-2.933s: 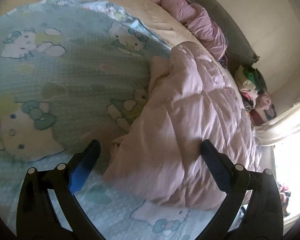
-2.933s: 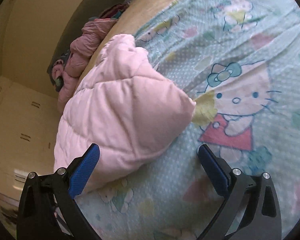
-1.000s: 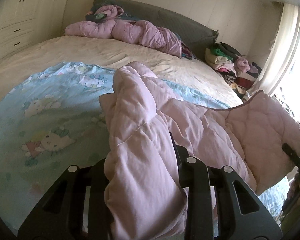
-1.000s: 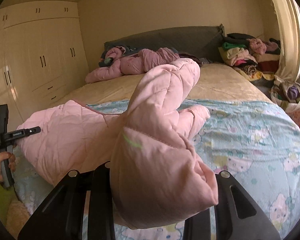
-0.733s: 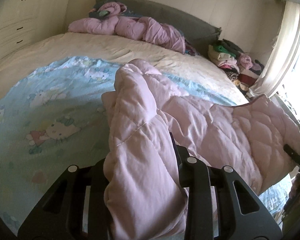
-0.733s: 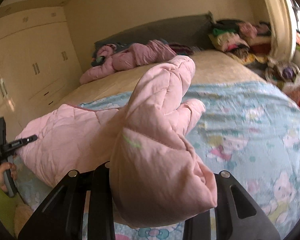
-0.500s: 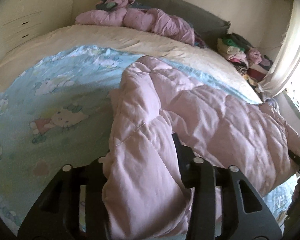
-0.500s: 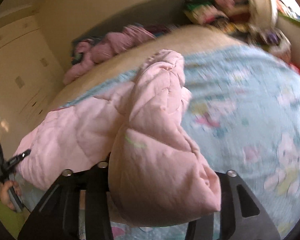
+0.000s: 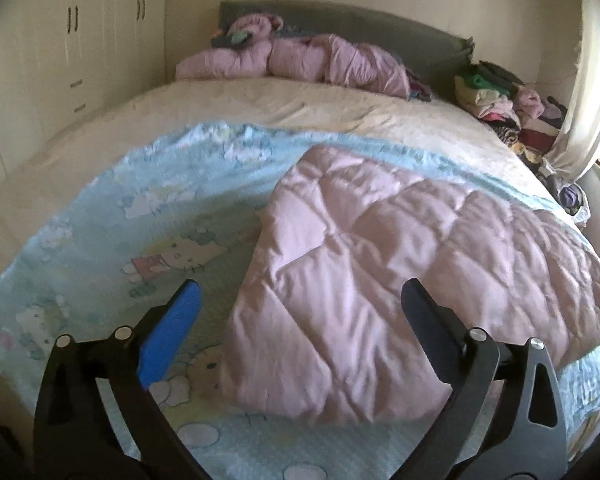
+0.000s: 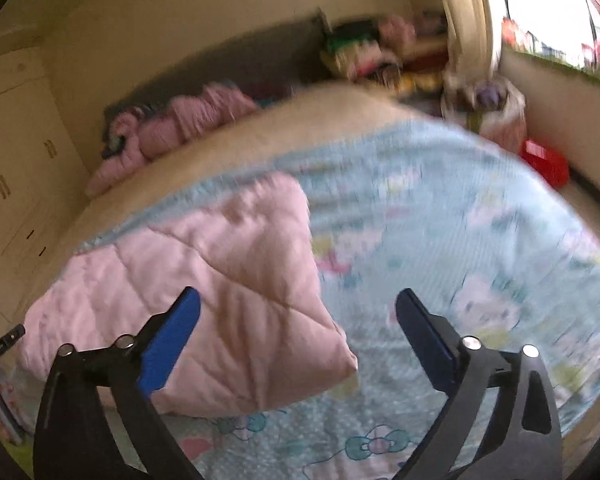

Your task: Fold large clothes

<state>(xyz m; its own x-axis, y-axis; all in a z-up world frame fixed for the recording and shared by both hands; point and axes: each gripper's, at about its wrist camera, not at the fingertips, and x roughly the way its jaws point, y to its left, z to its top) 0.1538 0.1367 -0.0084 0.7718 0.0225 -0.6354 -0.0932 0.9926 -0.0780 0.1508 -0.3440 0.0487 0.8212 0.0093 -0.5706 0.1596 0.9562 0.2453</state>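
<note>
A pink quilted garment [image 9: 400, 276] lies folded flat on the light blue cartoon-print sheet [image 9: 140, 216] near the front edge of the bed. It also shows in the right wrist view [image 10: 204, 296], blurred by motion. My left gripper [image 9: 300, 308] is open and empty, just above the garment's near left corner. My right gripper [image 10: 298, 312] is open and empty, above the garment's near right corner. The left gripper's tip [image 10: 8, 340] shows at the far left of the right wrist view.
Crumpled pink bedding [image 9: 300, 60] lies by the grey headboard [image 9: 380, 28]. A pile of clothes [image 9: 508, 108] sits at the bed's far right by a curtain [image 9: 592, 80]. Wardrobes [image 9: 60, 40] stand on the left. A red box [image 10: 548, 164] is on the floor.
Both grippers held the garment's corners up, lowered it onto the sheet, then opened and let go. The garment now lies flat and both grippers have drawn back a little.
</note>
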